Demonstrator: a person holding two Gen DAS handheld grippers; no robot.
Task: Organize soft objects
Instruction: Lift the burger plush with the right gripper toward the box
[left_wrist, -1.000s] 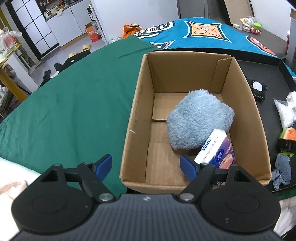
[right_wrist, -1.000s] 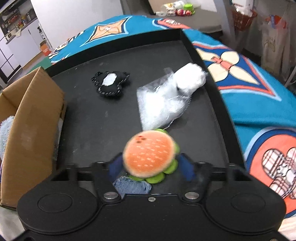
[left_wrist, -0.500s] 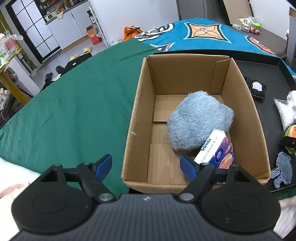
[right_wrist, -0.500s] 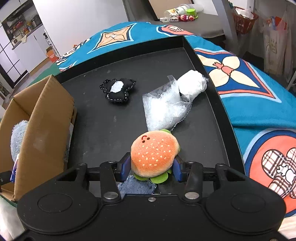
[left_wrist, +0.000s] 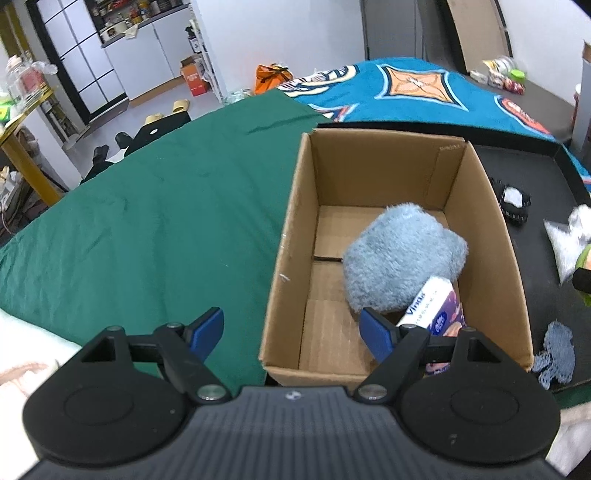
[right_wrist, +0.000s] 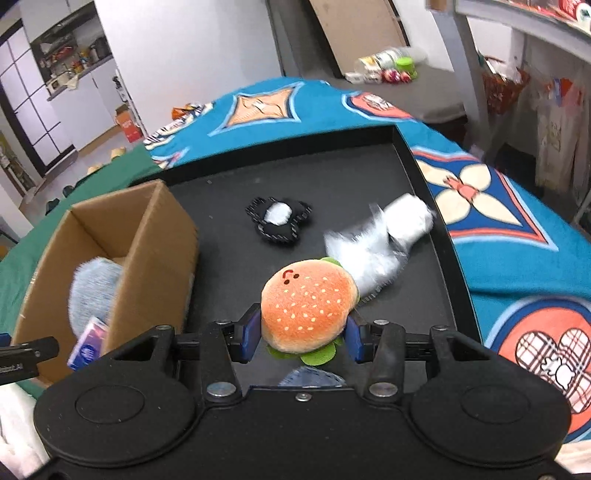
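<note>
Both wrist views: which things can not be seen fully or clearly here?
- Tissue pack: left wrist view, lower end behind the left gripper finger.
- Denim scrap: right wrist view, mostly behind the right gripper body.
- Burger toy: left wrist view, cut by the picture edge.
- Plastic bag: right wrist view, motion blurred.

The brand name "Vinda" runs in blue letters along the white edge of a purple tissue pack (left_wrist: 434, 310) leaning inside an open brown cardboard box (left_wrist: 291, 236); no other lettering reads clearly.
</note>
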